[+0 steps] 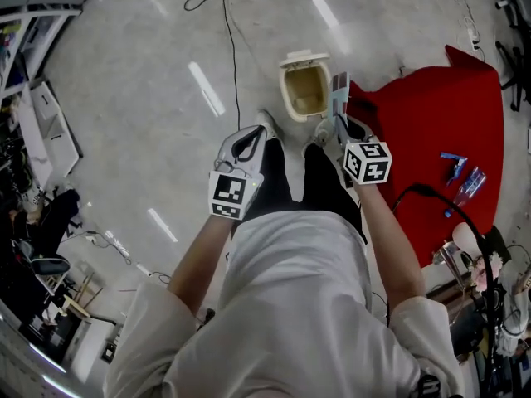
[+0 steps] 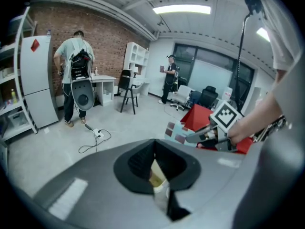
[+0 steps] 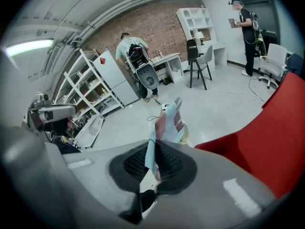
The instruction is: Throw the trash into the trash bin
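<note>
Head view: right gripper [image 1: 338, 123] is clamped on a pale-blue snack wrapper [image 1: 339, 96], upright just beside the open trash bin [image 1: 286, 94], likely lining up the drop.
Left gripper view: left gripper [image 2: 153, 149] closed, empty, held aside.
Right gripper view: wrapper pinched at its lower edge, so most of it hangs free.

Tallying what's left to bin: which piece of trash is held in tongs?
The pale blue packet with reddish squares, clamped in the right tongs beside the bin; the blue piece and the clear plastic item lie on the red cloth.
</note>
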